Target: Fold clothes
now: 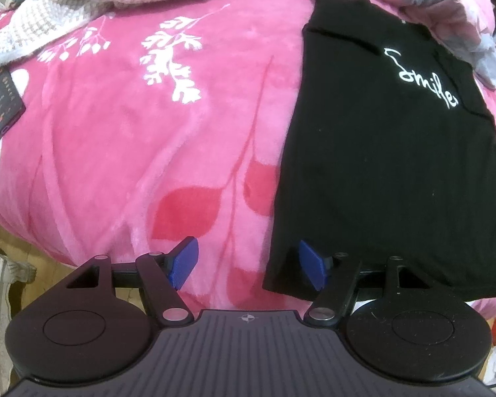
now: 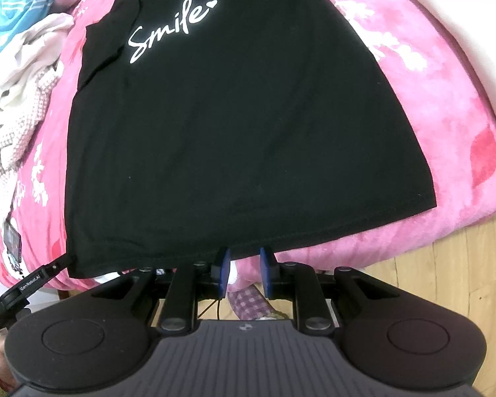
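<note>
The black shirt point(image 2: 234, 125) has its collar cut off by the top edge — a grey garment point(image 1: 463, 29) covers one shoulder.

left wrist: steep downward look, close over bed edge, black T-shirt point(image 1: 380, 165) at frame right | right wrist: same tilt, T-shirt centred | shared: T-shirt, pink blanket point(image 1: 148, 132)

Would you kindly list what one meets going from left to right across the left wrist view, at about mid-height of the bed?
Dark card at the left edge → white leaf print on the pink blanket → black Smile T-shirt, lying flat on the right.
</note>
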`<state>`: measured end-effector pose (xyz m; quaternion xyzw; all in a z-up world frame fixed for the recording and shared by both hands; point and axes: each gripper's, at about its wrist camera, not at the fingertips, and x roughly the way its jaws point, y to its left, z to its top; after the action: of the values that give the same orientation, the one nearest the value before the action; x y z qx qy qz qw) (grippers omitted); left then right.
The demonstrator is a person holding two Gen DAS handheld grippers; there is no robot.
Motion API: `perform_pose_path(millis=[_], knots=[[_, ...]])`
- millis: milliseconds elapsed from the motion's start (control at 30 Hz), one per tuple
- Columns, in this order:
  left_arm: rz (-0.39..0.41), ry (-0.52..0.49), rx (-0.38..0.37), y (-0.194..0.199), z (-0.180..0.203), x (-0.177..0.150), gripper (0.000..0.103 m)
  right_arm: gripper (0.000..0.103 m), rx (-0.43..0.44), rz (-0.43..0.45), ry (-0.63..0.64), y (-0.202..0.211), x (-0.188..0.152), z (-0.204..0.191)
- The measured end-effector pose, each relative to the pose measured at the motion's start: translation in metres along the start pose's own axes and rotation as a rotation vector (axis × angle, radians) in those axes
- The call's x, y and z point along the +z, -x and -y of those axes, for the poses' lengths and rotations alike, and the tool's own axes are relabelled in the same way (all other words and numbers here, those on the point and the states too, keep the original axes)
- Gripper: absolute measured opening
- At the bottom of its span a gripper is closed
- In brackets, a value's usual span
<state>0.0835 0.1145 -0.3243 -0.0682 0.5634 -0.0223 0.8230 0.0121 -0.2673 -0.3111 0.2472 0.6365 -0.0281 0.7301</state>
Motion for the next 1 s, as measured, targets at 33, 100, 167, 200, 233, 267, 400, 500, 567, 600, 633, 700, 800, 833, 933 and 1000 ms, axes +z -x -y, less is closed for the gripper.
perform_pose_path(millis=[33, 100, 167, 200, 233, 267, 400, 500, 567, 600, 633, 700, 800, 833, 933, 1000], knots=[[0.000, -0.002, -0.001, 0.000, 0.000, 0.000, 0.068, 0.021, 0.000, 0.001, -0.001, 0.000, 0.000, 0.000], [0.004, -0.008, -0.001, 0.000, 0.000, 0.000, 0.068, 0.021, 0.000, 0.001, -0.005, 0.000, -0.001, 0.001], [0.005, -0.010, 0.000, 0.000, 0.001, 0.001, 0.068, 0.021, -0.001, 0.001, -0.009, -0.001, -0.001, 0.002], [0.004, -0.010, 0.000, 0.000, 0.001, 0.001, 0.068, 0.021, 0.000, 0.002, -0.010, -0.001, -0.001, 0.002], [0.004, -0.008, -0.001, 0.000, 0.001, 0.001, 0.068, 0.021, 0.000, 0.002, -0.012, -0.001, -0.001, 0.002], [0.004, -0.007, -0.001, 0.000, 0.001, 0.001, 0.068, 0.021, 0.001, 0.003, -0.012, 0.000, -0.002, 0.002], [-0.003, -0.023, -0.021, 0.001, 0.003, 0.001, 0.068, 0.021, 0.002, 0.003, -0.014, -0.001, -0.001, 0.004], [-0.018, -0.077, -0.056, 0.003, 0.009, -0.001, 0.068, 0.021, 0.009, 0.006, -0.024, -0.002, 0.000, 0.004], [-0.017, -0.110, -0.074, 0.006, 0.012, -0.003, 0.068, 0.021, 0.015, 0.009, -0.024, -0.003, 0.000, 0.003], [-0.013, -0.117, -0.084, 0.007, 0.012, -0.003, 0.068, 0.021, 0.018, 0.011, -0.019, -0.003, 0.000, 0.002], [-0.009, -0.123, -0.089, 0.007, 0.012, -0.004, 0.068, 0.021, 0.018, 0.011, -0.013, -0.004, 0.000, 0.002], [0.006, -0.125, -0.095, 0.007, 0.010, -0.002, 0.068, 0.021, 0.018, 0.007, -0.014, -0.004, -0.001, 0.004], [0.013, -0.118, -0.128, 0.005, 0.007, 0.002, 0.067, 0.021, 0.011, 0.001, -0.033, -0.006, -0.004, 0.009], [0.011, -0.117, -0.145, 0.003, 0.006, 0.004, 0.066, 0.021, 0.008, -0.001, -0.040, -0.006, -0.005, 0.011], [-0.003, -0.105, -0.199, -0.005, 0.001, 0.009, 0.059, 0.021, 0.002, -0.001, -0.058, -0.005, -0.006, 0.016], [-0.027, -0.086, -0.235, -0.013, -0.002, 0.013, 0.054, 0.021, -0.001, 0.001, -0.059, -0.005, -0.006, 0.017]])
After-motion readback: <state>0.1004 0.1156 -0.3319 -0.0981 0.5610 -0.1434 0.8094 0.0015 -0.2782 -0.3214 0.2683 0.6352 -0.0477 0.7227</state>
